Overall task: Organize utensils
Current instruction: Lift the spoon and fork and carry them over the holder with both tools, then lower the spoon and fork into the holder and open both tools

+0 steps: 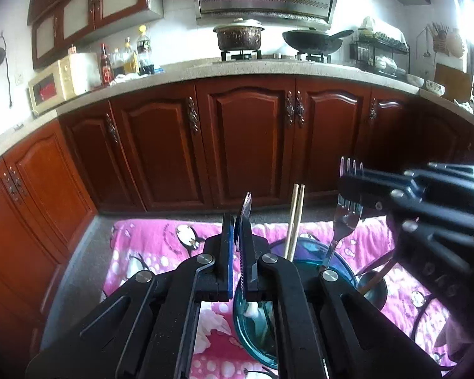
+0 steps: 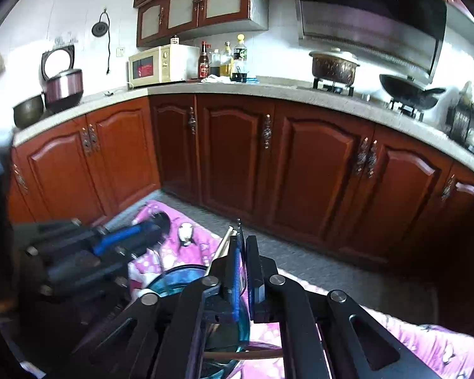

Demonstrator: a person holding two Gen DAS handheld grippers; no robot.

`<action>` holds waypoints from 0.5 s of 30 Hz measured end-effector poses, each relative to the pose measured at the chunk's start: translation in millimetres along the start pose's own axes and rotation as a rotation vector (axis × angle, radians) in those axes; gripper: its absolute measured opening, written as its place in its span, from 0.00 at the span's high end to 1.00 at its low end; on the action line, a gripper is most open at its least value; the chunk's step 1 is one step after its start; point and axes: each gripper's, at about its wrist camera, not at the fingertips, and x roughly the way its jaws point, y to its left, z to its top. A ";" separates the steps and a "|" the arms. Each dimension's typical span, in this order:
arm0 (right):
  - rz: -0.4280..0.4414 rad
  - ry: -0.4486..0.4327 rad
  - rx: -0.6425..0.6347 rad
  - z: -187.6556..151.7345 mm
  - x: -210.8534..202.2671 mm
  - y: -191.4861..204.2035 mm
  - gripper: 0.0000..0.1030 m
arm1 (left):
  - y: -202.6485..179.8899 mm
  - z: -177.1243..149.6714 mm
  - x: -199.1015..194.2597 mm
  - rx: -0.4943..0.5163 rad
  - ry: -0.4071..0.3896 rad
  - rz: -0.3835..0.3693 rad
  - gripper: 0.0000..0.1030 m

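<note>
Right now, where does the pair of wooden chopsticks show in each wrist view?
Left wrist: chopsticks just right of centre, standing up out of the blue glass bowl.
Right wrist: chopsticks low centre, only the tips showing left of the right gripper.
Shared landmark: microwave on the counter.

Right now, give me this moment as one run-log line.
left gripper: shut on serrated metal knife | right gripper: shut on silver metal fork | both above blue glass bowl | wooden chopsticks in bowl
</note>
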 end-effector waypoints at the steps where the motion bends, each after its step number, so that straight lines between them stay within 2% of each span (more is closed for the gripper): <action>1: 0.026 0.004 0.022 0.6 -0.7 -3.5 0.98 | -0.5 -0.7 3.4 -0.008 0.016 -0.005 0.98; 3: 0.059 0.000 0.063 1.1 -2.9 -10.0 0.95 | -0.7 -0.2 6.9 -0.024 0.034 -0.009 0.98; 5: 0.056 -0.018 0.095 0.8 -7.5 -15.4 0.82 | -0.4 -1.2 9.3 -0.040 0.052 -0.016 0.98; 6: 0.061 -0.024 0.113 1.3 -9.6 -17.6 0.79 | 0.2 -1.3 10.2 -0.047 0.059 -0.018 0.98; 12: 0.069 -0.025 0.163 -0.1 -15.1 -29.0 0.78 | 1.9 -0.6 9.6 -0.075 0.084 -0.023 0.96; 15: 0.070 -0.030 0.168 -0.5 -18.2 -29.9 0.77 | 2.0 -0.7 7.1 -0.081 0.086 -0.028 0.77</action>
